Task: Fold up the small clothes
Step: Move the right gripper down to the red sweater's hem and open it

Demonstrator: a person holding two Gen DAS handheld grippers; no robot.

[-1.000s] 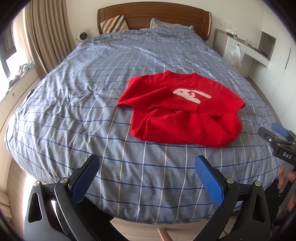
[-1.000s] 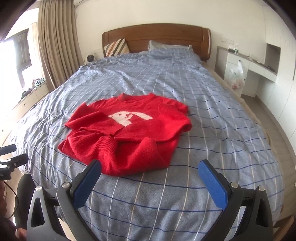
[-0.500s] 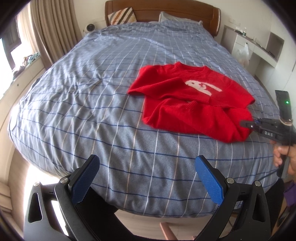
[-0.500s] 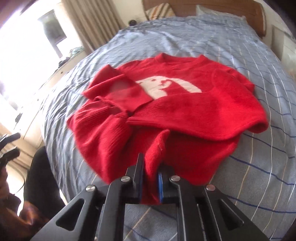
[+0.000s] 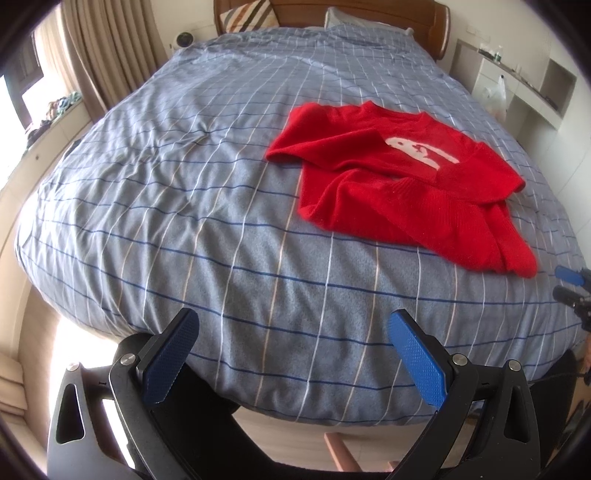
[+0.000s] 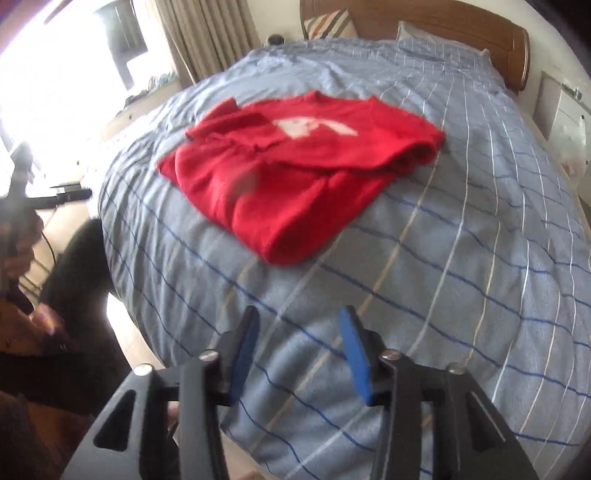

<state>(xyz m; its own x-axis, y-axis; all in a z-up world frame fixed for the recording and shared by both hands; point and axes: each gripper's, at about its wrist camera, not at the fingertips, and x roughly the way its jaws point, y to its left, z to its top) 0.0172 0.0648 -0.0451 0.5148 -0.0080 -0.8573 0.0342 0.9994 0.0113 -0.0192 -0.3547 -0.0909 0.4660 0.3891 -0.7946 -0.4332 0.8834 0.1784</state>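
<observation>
Red knit sweater (image 5: 399, 184), white motif on chest, lies on the blue checked duvet (image 5: 221, 229), toward the near right of the bed as seen from the left wrist cam, w/ both sleeves already folded in across the front and the hem end nearest the bed edge. Judgement: soft, thick, limp knit, light enough for one gripper but it'll sag and stretch if lifted by a single point; not slippery, ribbing should bite well on the pads; nothing fragile. Best hold imo: the two hem corners, one per gripper, pinching all layers incl. the sleeve cuff so the fold doesn't spill, then carry the hem up to the neckline. Risk: grabbing duvet along w/ the knit, since the cover is wrinkled and soft too. Left gripper (image 5: 291, 354) is wide apart, nothing between the pads, hovering over the near bed edge well short of the sweater. Right gripper (image 6: 295, 354) is mid-width and its jaws are opening, nothing between them, only duvet beneath; right view is motion-blurred. Wooden headboard (image 5: 424, 14) and pillows at far end.
</observation>
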